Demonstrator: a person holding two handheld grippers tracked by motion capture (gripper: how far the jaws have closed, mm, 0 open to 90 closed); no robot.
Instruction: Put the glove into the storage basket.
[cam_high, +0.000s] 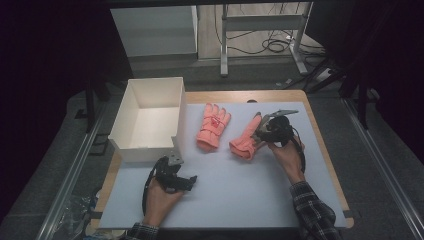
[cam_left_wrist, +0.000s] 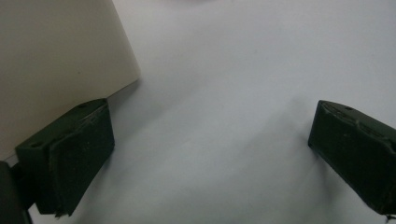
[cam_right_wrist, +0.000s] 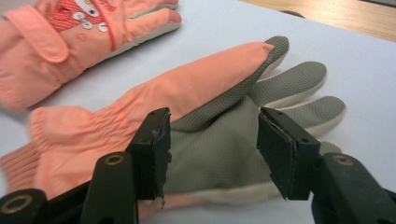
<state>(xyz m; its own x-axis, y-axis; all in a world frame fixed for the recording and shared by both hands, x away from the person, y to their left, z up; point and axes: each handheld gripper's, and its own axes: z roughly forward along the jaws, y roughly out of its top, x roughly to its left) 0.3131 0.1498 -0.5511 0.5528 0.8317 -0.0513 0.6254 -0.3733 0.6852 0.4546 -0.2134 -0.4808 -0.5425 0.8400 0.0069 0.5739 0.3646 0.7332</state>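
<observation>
1. While the right gripper sits over the palm-up glove near the right half of the white mat, the step in hand looks like taking hold of that glove, presumably to move it into the white box at the mat's far left corner.
2. Seen from the right gripper view, the right gripper has its jaws partly apart, one on each side of the grey palm of the glove; they flank the fabric and do not clearly pinch it, so I judge the glove is not yet gripped.
3. That glove lies flat on the mat, cuff toward the near edge and fingertips toward the far right corner. The second glove, back side up, lies just beside it toward the box, apart from it.
4. Resting near the mat's near left corner, the left gripper is released: the left gripper view shows its jaws wide apart with bare mat between them and the box wall close at one side.
5. Next, the right jaws need to sink onto the fabric and close on a fold of the palm; soft cloth may slip or bunch, so a deep bite seems wise.
6. Lifting should then clear the box rim before release.
</observation>
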